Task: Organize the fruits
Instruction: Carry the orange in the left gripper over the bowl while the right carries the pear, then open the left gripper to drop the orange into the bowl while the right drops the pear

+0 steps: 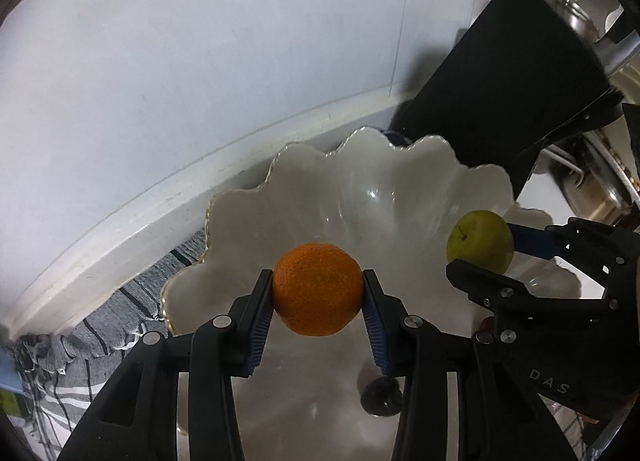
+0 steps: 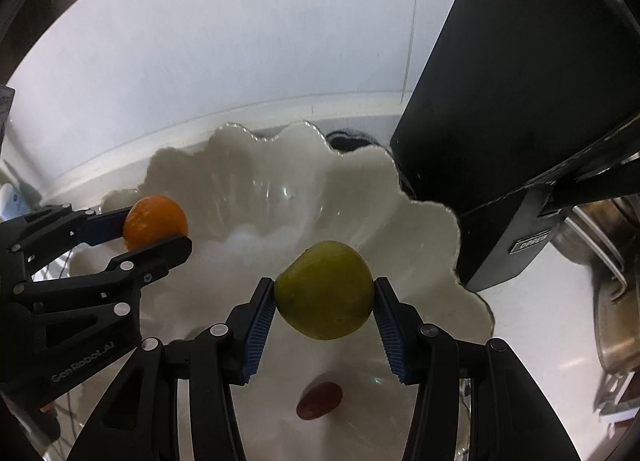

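My left gripper [image 1: 318, 289] is shut on an orange [image 1: 317, 288] and holds it over the near side of a white scalloped bowl [image 1: 280, 197]. My right gripper [image 2: 325, 292] is shut on a green apple [image 2: 326, 289] over the same bowl [image 2: 420, 229]. In the left wrist view the right gripper [image 1: 484, 251] with the apple [image 1: 480, 241] is at the right. In the right wrist view the left gripper [image 2: 156, 227] with the orange [image 2: 155, 221] is at the left. A dark red fruit [image 2: 319, 400] lies below the apple; it also shows in the left wrist view [image 1: 382, 396].
A black box-shaped appliance [image 2: 520, 109] stands right behind the bowl. A white wall [image 1: 200, 61] runs along the back. A striped grey cloth [image 1: 120, 321] lies at the left. Steel pots [image 2: 612, 301] sit at the far right.
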Demonstrator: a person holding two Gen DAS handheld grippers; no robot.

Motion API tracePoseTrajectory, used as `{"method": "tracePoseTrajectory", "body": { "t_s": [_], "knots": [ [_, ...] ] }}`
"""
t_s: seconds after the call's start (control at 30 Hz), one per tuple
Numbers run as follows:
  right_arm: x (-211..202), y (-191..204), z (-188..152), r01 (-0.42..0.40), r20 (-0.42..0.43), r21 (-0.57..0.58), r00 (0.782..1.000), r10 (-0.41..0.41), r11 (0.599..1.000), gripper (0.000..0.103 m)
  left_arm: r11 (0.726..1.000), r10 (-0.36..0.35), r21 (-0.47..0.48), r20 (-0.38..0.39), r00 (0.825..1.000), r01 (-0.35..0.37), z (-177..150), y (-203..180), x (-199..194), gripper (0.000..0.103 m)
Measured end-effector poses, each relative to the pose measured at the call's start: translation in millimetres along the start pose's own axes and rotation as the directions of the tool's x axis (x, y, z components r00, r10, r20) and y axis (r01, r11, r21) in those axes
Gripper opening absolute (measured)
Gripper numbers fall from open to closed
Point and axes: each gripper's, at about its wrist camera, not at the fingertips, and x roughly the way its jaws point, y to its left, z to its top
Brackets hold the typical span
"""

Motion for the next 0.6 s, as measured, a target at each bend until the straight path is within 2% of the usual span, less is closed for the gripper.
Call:
{"method": "tracePoseTrajectory", "body": {
  "t_s": [0.23,0.27,0.3,0.37,0.47,0.6],
  "knots": [
    [13,-5,-2,-0.011,-0.038,0.027,0.999,0.013,1.0,0.051,1.0,0.019,-0.002,-0.042,0.999,-0.019,-1,-1,10,0.043],
    [19,-5,2,-0.012,-0.04,0.031,0.999,0.014,0.999,0.051,1.0,0.022,-0.002,-0.049,0.999,-0.022,-2,0,11,0.045],
    [20,-6,2,-0.019,-0.044,0.037,0.999,0.021,0.999,0.051,1.0,0.028,-0.004,-0.049,0.998,-0.028,-2,0,11,0.052],
    [23,-8,5,-0.026,-0.045,0.048,0.999,0.029,0.999,0.052,0.999,0.042,-0.007,-0.036,0.998,-0.042,-3,1,9,0.059],
    [17,-12,6,-0.009,-0.014,0.05,1.0,0.009,0.999,0.059,0.998,0.06,-0.002,-0.027,0.998,-0.06,-3,2,2,0.064],
    [5,-14,5,-0.012,0.01,0.071,1.0,0.012,0.997,0.059,0.996,0.091,-0.015,-0.007,0.996,-0.091,-5,6,-14,0.067]
  ]
}}
